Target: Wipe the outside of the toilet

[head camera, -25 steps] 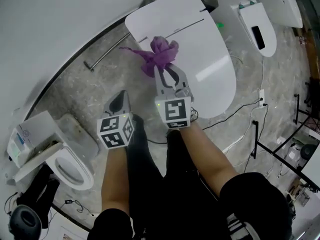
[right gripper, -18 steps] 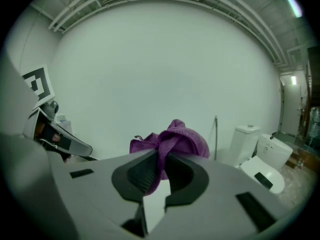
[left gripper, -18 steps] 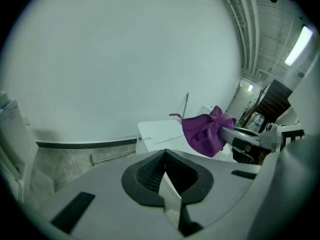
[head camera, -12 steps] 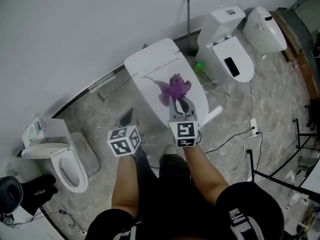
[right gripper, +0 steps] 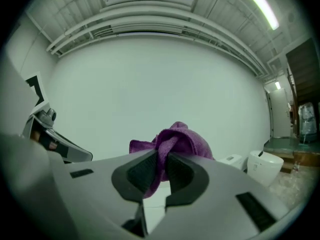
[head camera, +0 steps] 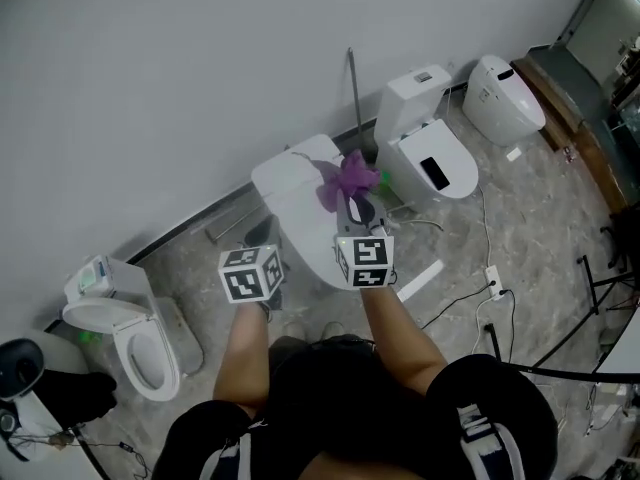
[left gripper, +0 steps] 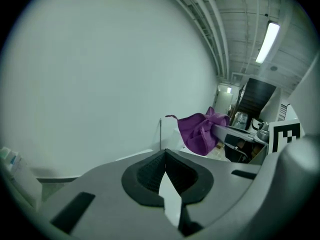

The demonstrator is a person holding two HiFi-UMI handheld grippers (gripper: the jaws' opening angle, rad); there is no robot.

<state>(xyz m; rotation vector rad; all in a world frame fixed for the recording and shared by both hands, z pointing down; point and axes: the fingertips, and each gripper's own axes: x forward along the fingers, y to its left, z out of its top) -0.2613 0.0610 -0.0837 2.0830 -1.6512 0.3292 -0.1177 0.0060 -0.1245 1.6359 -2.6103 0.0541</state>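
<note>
A white toilet point(head camera: 295, 208) with its lid down stands against the wall, straight ahead of me in the head view. My right gripper point(head camera: 352, 200) is shut on a bunched purple cloth point(head camera: 345, 179), held in the air above the lid's right side. The cloth point(right gripper: 172, 143) is pinched between the dark pads point(right gripper: 140, 173) in the right gripper view. My left gripper point(head camera: 262, 238) hangs left of the toilet, jaws closed with nothing between them. In the left gripper view its tips point(left gripper: 165, 156) meet, and the cloth point(left gripper: 199, 133) shows to the right.
A second white toilet point(head camera: 428, 160) and a third point(head camera: 505, 94) stand to the right along the wall. An open-seat toilet point(head camera: 130, 340) is at the lower left. A metal pipe point(head camera: 353, 98) rises behind the middle toilet. Cables point(head camera: 490, 298) and a white strip point(head camera: 420, 280) lie on the marbled floor.
The head view has pulled back and up, so the toilets look smaller and farther away. Both grippers have risen with it; the cloth stays gripped on the right.
</note>
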